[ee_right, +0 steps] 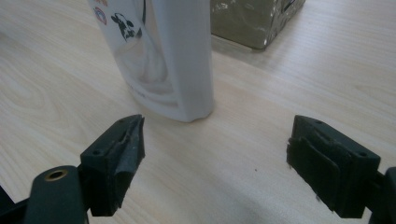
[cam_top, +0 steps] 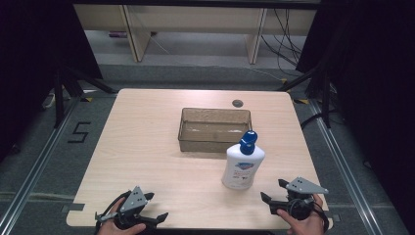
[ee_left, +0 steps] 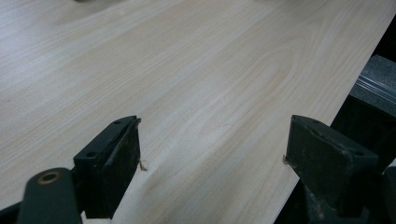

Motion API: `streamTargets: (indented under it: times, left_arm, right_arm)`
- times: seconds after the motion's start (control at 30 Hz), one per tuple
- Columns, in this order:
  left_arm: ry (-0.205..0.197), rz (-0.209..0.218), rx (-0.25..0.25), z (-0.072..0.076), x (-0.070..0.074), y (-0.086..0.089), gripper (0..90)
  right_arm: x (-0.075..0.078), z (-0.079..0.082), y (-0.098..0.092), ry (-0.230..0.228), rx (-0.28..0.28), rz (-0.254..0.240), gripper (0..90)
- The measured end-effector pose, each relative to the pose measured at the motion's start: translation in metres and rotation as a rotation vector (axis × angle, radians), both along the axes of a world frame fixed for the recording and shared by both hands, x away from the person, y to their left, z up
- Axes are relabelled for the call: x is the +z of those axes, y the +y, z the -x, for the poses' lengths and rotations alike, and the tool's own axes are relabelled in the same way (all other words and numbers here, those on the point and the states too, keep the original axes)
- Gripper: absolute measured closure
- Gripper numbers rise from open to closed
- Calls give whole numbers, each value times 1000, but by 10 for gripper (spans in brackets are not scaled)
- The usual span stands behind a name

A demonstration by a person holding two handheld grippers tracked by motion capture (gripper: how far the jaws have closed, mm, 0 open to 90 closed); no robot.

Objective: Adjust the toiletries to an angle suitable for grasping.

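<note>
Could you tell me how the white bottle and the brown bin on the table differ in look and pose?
The white bottle stands tall and upright with a blue cap; the brown bin sits low and wide with an open top. The bottle is opaque white with a printed label; the bin is see-through brown and plain. The bottle stands nearer the right claw, which is open; the bin lies farther back. Both rest on the wooden table.

A pale wooden bench (cam_top: 147, 147) is carrying an upright white bottle (cam_top: 242, 169) just beside a brown tray (cam_top: 214, 143).
</note>
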State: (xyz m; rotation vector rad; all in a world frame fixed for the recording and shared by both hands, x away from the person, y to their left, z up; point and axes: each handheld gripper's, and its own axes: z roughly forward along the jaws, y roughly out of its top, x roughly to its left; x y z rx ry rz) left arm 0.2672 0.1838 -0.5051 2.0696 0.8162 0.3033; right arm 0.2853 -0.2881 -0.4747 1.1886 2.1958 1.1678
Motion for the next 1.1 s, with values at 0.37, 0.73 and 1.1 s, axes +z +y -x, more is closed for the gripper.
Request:
streamTargets:
  times: [0.37, 0.73, 1.1]
  left_arm:
    - [10, 16, 6, 1, 1, -1, 175]
    - [6, 17, 1, 1, 1, -1, 175]
    - [7, 18, 0, 1, 1, -1, 174]
  right_arm:
    - [5, 1, -1, -27, -24, -36, 171]
    - [27, 9, 5, -73, -4, -92, 174]
    - [42, 12, 10, -141, 28, -100, 169]
